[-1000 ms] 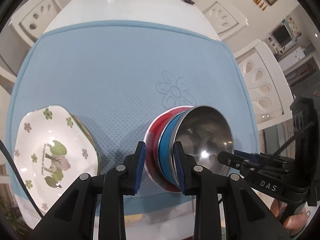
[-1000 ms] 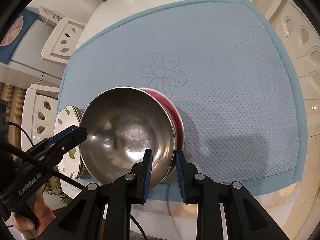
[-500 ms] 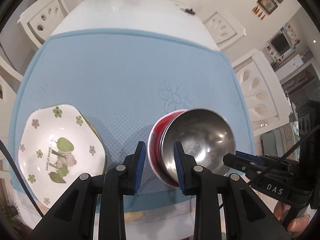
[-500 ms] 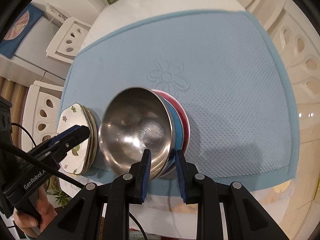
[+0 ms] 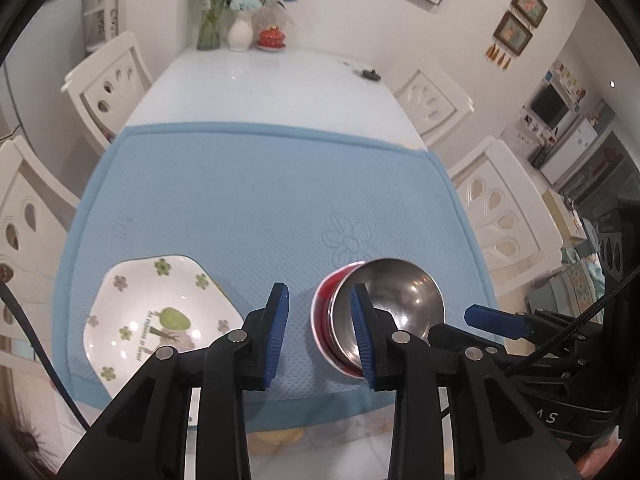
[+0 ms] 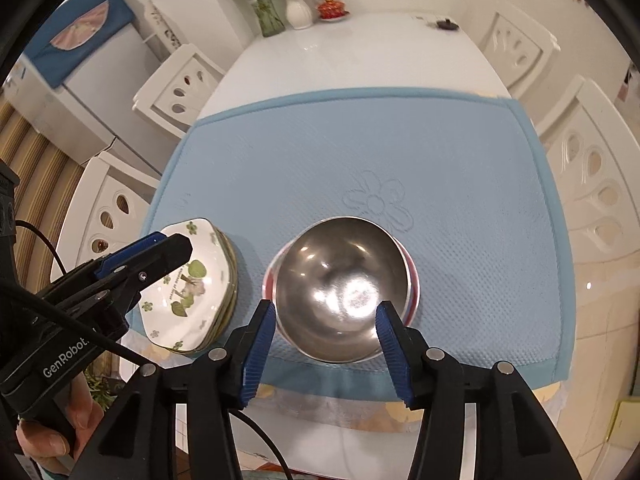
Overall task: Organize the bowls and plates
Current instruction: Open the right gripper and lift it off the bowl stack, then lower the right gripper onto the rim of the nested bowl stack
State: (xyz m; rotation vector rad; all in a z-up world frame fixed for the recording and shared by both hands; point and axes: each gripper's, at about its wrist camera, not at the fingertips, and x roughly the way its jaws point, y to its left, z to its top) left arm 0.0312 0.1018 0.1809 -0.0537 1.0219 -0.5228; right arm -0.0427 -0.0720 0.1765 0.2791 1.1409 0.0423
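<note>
Two grippers hang above the near edge of the blue mat (image 5: 248, 200), both angled steeply down at the table. Your left gripper (image 5: 320, 334) has its jaws easing apart, with bare mat between the blue pads and nothing pinched. Its right finger crosses in front of the bowl stack's left rim, but the pad looks clear of it. Your right gripper (image 6: 326, 344) is also widening, its jaws well spread. In the right wrist view the pads (image 6: 260, 344) sit at about eight and four o'clock of the steel bowl (image 6: 340, 280), framing its near rim without pressing it. The bowl is not held.

That steel bowl sits nested on top of the bowl stack (image 5: 324, 320), whose red and blue rims peek out around it. The stack rests on the mat just this side of the embossed flower (image 6: 376, 200), at six o'clock from it.

At nine o'clock from the bowls, close beside them but apart, lies the stack of flowered plates (image 6: 188, 292), the top one (image 5: 160, 316) showing a green tree print. Your left hand (image 6: 60, 432) grips the handle low at the frame's seven o'clock corner.
</note>
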